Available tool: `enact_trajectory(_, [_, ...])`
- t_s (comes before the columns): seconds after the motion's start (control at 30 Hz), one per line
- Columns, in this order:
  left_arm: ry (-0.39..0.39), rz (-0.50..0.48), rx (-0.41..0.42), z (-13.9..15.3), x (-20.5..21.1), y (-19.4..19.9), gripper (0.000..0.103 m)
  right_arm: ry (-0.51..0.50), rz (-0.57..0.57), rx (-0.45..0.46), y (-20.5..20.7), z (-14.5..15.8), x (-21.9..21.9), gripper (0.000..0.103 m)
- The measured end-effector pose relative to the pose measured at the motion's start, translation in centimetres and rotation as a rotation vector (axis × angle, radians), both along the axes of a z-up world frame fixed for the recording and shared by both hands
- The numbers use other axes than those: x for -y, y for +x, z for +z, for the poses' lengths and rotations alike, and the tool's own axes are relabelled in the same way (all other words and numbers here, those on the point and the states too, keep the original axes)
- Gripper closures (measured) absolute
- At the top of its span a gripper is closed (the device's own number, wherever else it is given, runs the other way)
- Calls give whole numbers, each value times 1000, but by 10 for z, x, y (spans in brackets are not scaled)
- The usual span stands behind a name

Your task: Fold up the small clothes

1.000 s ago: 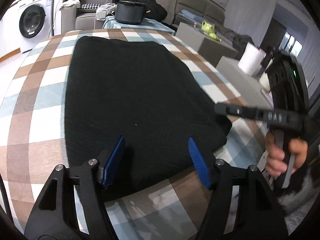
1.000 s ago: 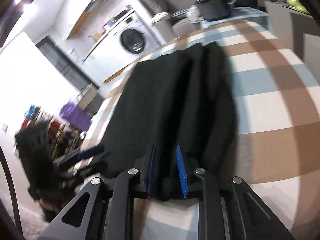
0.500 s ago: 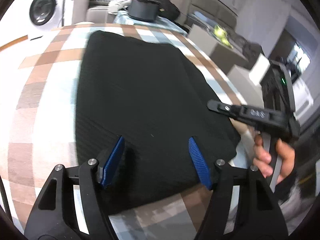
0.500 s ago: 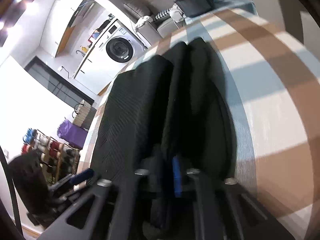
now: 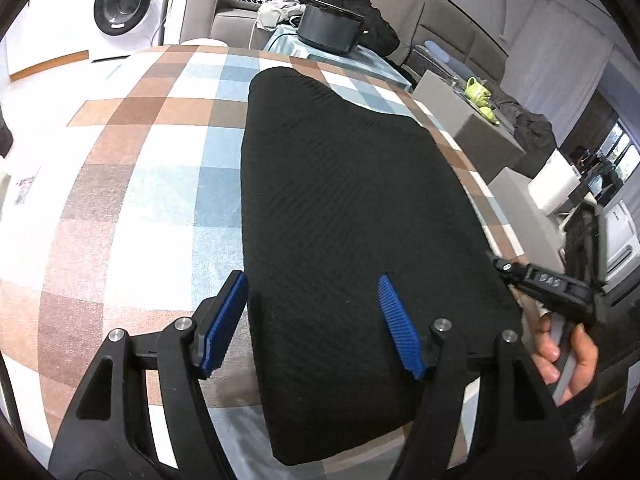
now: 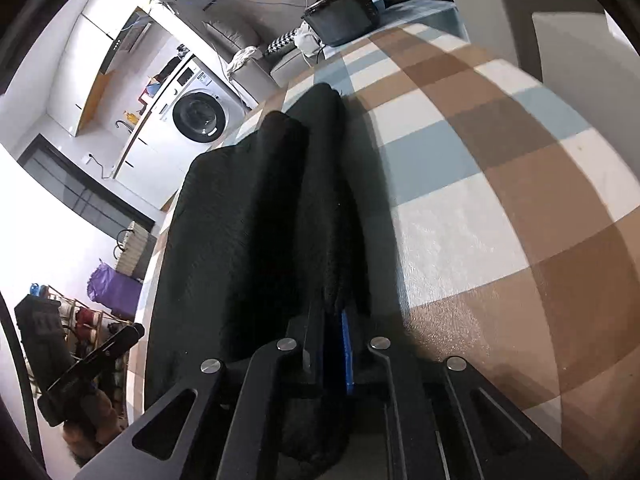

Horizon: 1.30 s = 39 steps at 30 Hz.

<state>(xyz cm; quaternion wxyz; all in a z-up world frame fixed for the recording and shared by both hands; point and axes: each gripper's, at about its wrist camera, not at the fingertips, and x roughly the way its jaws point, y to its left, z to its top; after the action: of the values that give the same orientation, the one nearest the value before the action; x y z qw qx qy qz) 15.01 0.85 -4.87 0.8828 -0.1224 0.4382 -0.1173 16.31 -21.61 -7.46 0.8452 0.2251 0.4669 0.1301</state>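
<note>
A black knit garment (image 5: 352, 208) lies folded lengthwise on the checked table. My left gripper (image 5: 312, 320) is open, its blue pads over the garment's near left edge, holding nothing. My right gripper (image 6: 336, 344) is shut on the garment's near right edge (image 6: 332, 248), which is bunched up into a raised fold running away from me. The right gripper also shows in the left wrist view (image 5: 544, 284) at the garment's right side. The left gripper shows in the right wrist view (image 6: 92, 364) at lower left.
The checked brown, blue and white tablecloth (image 5: 132, 184) covers the table. A dark box (image 5: 328, 32) stands past the far edge. A washing machine (image 5: 120, 4) is at the back left. Grey furniture (image 5: 480, 136) stands to the right.
My right gripper has closed fully on the garment's edge. The left gripper has shifted left, so the garment now sits right of its centre.
</note>
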Motion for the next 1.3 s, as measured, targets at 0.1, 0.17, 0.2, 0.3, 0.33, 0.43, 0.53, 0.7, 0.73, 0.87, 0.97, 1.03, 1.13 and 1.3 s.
enact_trajectory(0.1, [12,11,-13,-7,-2,2,38,-48,-16,39,-4,13,0,92])
enact_trajectory(0.17, [15,13,-18,-11,0,1,38,-59,-18,72,-4,23,-1,91])
enact_trajectory(0.2, [16,16,-21,-13,-1,2,38,-44,-10,98,-6,31,-2,86])
enact_trajectory(0.3, [18,24,-30,-18,0,3,38,9,42,142,-5,41,-11,59])
enact_trajectory(0.33, [21,30,-34,-20,-1,4,38,17,63,137,-2,38,-17,59])
enact_trajectory(0.43, [46,48,-48,-24,-3,4,38,15,104,80,10,22,-36,60])
enact_trajectory(0.53, [51,55,-47,-24,-8,2,38,0,114,30,24,11,-50,72])
enact_trajectory(0.7, [37,83,-52,-24,-18,2,38,-14,180,188,19,43,-64,93])
enact_trajectory(0.73, [35,86,-51,-24,-19,3,38,-50,169,191,19,45,-64,93])
enact_trajectory(0.87, [37,80,-48,-25,-17,4,38,-85,103,19,32,14,-51,91])
enact_trajectory(0.97, [44,66,-46,-24,-13,1,38,22,121,16,17,11,-41,82])
enact_trajectory(1.03, [41,58,-44,-24,-11,-2,38,89,154,33,-4,13,-35,74])
enact_trajectory(1.13, [37,49,-56,-26,-8,-3,38,73,180,40,-29,12,-33,73])
enact_trajectory(1.3, [40,32,-51,-22,2,-1,38,53,158,75,-43,13,-33,86])
